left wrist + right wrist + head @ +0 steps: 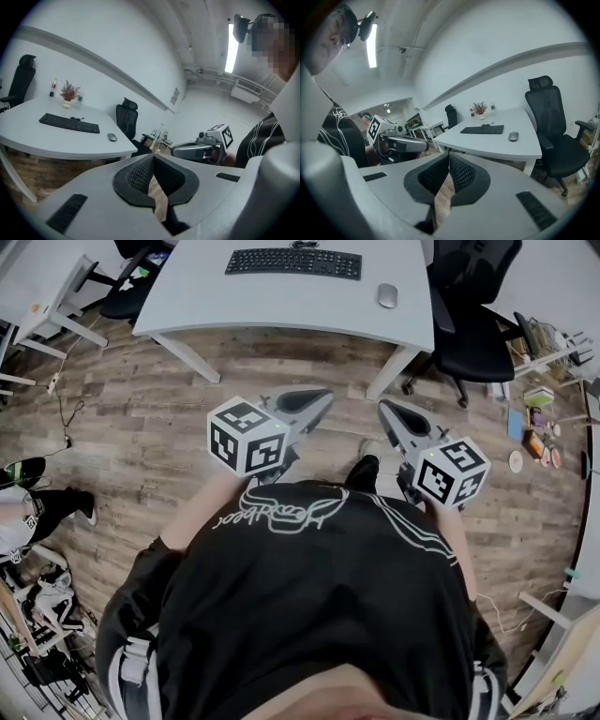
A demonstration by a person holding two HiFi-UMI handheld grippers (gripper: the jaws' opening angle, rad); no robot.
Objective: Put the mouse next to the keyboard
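A grey mouse (pixel 387 295) lies on the white desk (pixel 206 296), a little to the right of the black keyboard (pixel 293 262). Both show again in the left gripper view, mouse (pixel 112 137) and keyboard (pixel 69 123), and in the right gripper view, mouse (pixel 513 136) and keyboard (pixel 483 129). My left gripper (pixel 319 397) and right gripper (pixel 386 411) hang over the wooden floor, well short of the desk. Each has its jaws shut with nothing between the pads, as seen on the left gripper (pixel 153 157) and the right gripper (pixel 448 155).
A black office chair (pixel 478 320) stands at the desk's right end. A second chair (pixel 131 292) sits at its left side. A small plant (pixel 68 91) and bottles stand at the desk's far side. Clutter lies on the floor at right (pixel 530 427), cables at left (pixel 62 399).
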